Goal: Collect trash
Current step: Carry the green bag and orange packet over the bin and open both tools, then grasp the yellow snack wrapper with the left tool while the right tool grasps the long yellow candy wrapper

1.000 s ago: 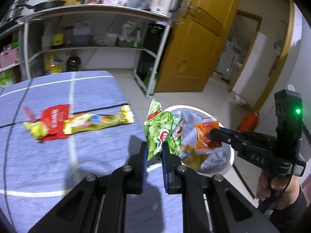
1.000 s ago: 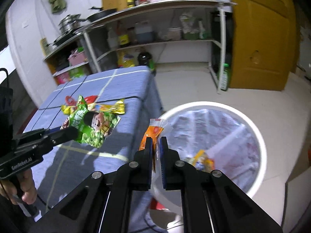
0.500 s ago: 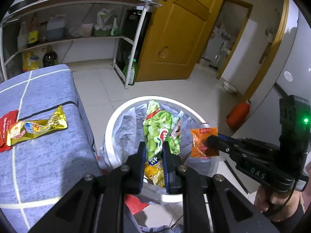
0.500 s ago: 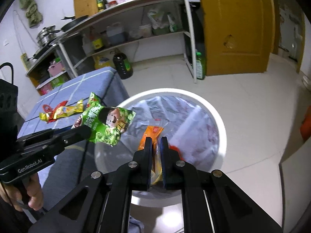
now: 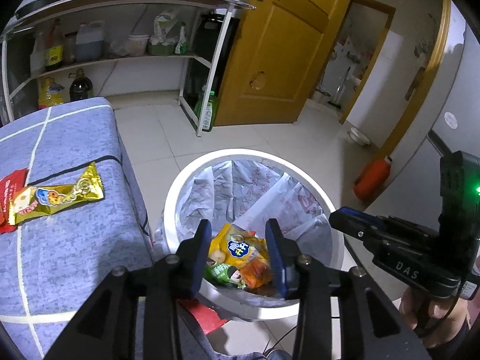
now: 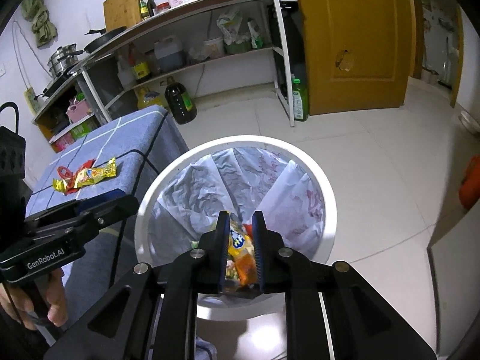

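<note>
White shiny floor tiles [image 5: 156, 138] spread out below a yellow wooden door [image 5: 279, 60] and a metal shelf rack [image 6: 192, 48] full of bottles and pots.

On the floor stands a round white trash bin [image 5: 186, 186] with a thin, crinkly plastic bag [image 5: 240, 186] lining it. At the bottom lie crumpled snack packets: a yellow packet [image 5: 237, 247], a green packet [image 5: 222, 271] and an orange packet [image 5: 256, 273].

Both grippers hang over the bin. The left gripper [image 5: 238, 255] has its two flat blue-edged fingers spread wide apart, with nothing between them. The right gripper [image 6: 241, 246] has its fingers parted by a smaller gap, and it holds nothing too; the packets seen through the gap lie down in the bin.

Just beside the bin is a table with a soft blue cloth [image 5: 72, 240] marked with white lines. A shiny gold wrapper [image 5: 57, 198], long and flat with crimped ends, lies on it. It overlaps a red wrapper [image 5: 12, 183].
</note>
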`<state>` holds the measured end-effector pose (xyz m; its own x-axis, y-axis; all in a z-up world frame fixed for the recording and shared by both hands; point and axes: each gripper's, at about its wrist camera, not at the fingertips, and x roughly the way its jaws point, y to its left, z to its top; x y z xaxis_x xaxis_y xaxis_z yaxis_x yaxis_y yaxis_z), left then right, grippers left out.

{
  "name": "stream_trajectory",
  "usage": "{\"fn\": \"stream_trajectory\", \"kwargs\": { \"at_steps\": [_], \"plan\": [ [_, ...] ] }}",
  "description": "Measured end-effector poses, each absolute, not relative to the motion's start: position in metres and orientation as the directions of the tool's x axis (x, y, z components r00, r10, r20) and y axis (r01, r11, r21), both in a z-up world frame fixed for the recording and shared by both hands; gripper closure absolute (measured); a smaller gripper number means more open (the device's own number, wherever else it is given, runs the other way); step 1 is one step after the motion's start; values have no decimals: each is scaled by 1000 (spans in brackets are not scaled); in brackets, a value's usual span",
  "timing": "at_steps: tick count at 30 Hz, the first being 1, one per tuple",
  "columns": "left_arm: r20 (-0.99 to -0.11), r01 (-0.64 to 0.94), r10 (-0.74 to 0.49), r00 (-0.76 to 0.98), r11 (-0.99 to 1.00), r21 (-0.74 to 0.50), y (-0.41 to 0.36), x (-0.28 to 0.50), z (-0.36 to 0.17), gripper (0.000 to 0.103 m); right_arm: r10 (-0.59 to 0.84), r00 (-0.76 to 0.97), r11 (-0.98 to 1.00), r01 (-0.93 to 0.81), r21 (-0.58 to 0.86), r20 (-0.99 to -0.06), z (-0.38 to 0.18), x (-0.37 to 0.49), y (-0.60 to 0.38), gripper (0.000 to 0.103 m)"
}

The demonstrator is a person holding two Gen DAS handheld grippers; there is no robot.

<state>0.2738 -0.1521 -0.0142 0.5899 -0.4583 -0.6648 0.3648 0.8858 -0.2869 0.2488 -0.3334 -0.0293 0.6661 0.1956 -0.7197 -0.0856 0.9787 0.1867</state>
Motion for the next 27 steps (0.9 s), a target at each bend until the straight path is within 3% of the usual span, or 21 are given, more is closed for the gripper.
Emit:
{"fn": "stream_trajectory", "kwargs": {
  "at_steps": [20, 22, 26, 27],
  "plan": [
    [-610, 275, -348, 712, 937, -213, -77, 227, 21, 64, 348, 694, 936, -295, 192, -631, 5, 230, -266, 86],
    [-611, 255, -327, 721, 945, -206, -62, 224, 21, 64, 362, 688, 930, -316, 188, -629, 6, 231, -256, 80],
    [-612, 207, -283, 739, 959, -194, -28, 219, 21, 63, 393, 677, 912, -371, 173, -623, 9, 235, -230, 59],
    [-611, 194, -271, 744, 962, -191, -19, 218, 21, 61, 401, 673, 908, -385, 169, -621, 9, 236, -223, 59]
  ]
}}
